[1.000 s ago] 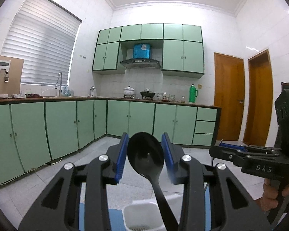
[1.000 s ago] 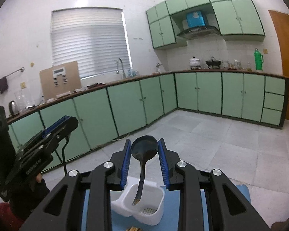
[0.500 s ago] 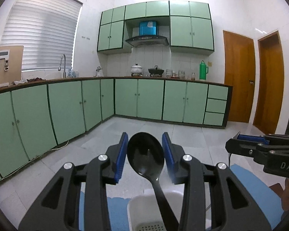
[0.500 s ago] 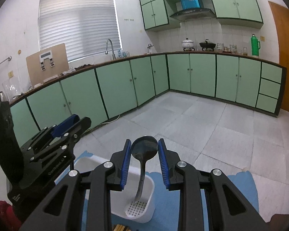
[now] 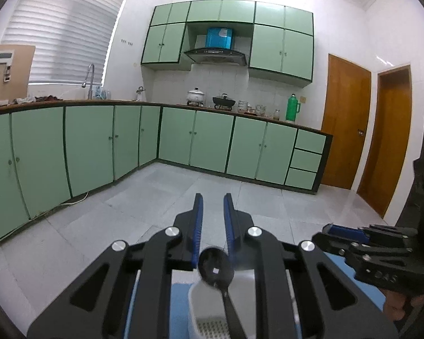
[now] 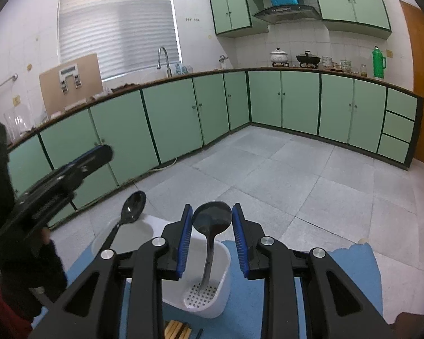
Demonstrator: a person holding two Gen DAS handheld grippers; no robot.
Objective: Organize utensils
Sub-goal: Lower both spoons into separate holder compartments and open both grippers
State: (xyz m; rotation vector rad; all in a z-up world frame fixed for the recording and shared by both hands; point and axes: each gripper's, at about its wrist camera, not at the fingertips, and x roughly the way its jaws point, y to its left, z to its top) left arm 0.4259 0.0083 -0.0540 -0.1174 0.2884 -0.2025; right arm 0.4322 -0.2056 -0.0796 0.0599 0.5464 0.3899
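**Right gripper on ladle: release it clean into the holder**

Right gripper (image 6: 212, 207) holds the black round-bowled ladle (image 6: 212, 220) by the bowl, blue pads snug on both sides of its rim. The ladle handle hangs down into the white plastic utensil holder (image 6: 222, 257), and its tip looks to be at or near the perforated floor of the near compartment. The holder sits on the blue mat (image 6: 339, 276).

Left gripper (image 5: 212, 197) is narrow and empty. Its jaws have just been closing and nothing is between the pads. The black oval plastic spoon (image 6: 134, 207) stands free in the holder's far compartment, bowl up, leaning toward the left gripper, which hangs near it but clear of it.

Step in hand, as I judge it: let go of the ladle.
- Open the right jaws only a little, so the bowl slips free without getting flicked.
- Expect the ladle to tip against the holder wall once freed, since it is top-heavy.
- Pull the gripper straight up and back so a pad does not catch the bowl.
- The holder is light plastic, so a snag could drag or topple it.
- Keep the left gripper off the spoon.
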